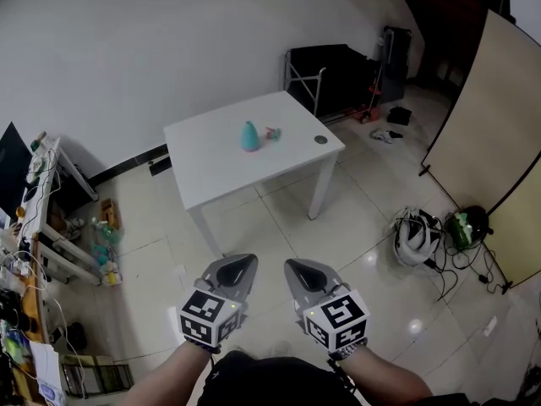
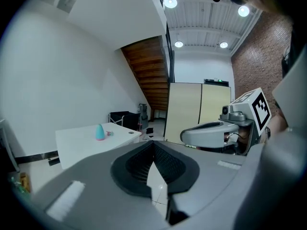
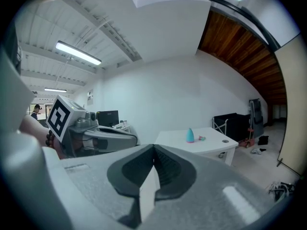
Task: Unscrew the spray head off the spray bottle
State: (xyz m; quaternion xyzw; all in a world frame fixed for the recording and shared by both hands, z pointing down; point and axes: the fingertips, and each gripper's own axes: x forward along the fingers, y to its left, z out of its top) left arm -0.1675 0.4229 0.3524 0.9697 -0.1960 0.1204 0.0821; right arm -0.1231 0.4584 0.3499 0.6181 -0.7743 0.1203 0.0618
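Teal bottle [image 1: 250,136] upright on worktop [image 1: 211,163], well apart from left gripper [image 1: 240,266] and right gripper [image 1: 301,270] — fingers of both together, empty. Likely light, stiff, slick plastic, tippy — clamp body low, twist narrow top

Pink item [image 1: 272,133] beside bottle [image 1: 250,136]: possibly spray head, too small.

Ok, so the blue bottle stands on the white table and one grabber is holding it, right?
No. The blue bottle does stand on the white table, but neither grabber holds it: the head view shows the left gripper and right gripper both shut, empty, well short of the table.
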